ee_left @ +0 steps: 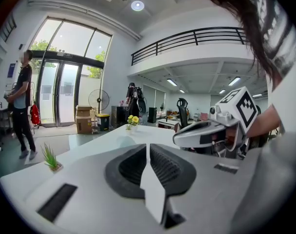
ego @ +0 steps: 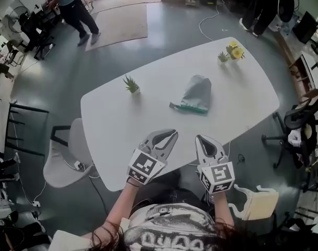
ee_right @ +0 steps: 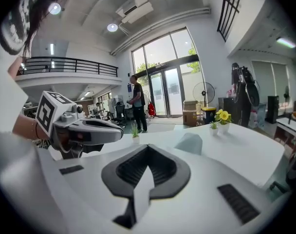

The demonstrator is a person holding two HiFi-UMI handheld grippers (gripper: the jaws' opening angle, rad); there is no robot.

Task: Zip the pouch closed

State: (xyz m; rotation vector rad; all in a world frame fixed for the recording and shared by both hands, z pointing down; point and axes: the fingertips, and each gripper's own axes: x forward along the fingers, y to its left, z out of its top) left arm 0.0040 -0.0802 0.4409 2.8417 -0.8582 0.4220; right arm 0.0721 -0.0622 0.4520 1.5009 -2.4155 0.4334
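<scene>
The white table (ego: 117,129) took up most of the head view, and I stood at its near edge with a gripper in each hand. The grey pouch (ego: 195,93) lay about mid-table, flat, its teal edge turned toward me and its rounded end pointing away. It was straight ahead of the gap between my two tools and well apart from both, with bare tabletop between. Nothing touched it.

My left gripper (ego: 172,135) sat over the near edge of the table, pointing forward and a little to the right. My right gripper (ego: 200,138) was just beside it, pointing forward too, the two tips near each other but not touching. In the left gripper view the left gripper's (ee_left: 148,147) jaws were pressed together with nothing between them. In the right gripper view my right gripper (ee_right: 148,150) was the same: jaws together, empty, with the pouch (ee_right: 189,143) showing beyond them, slightly to the right.

A small green plant (ego: 131,84) stood left of the pouch, and yellow flowers (ego: 235,51) stood at the far right end.
</scene>
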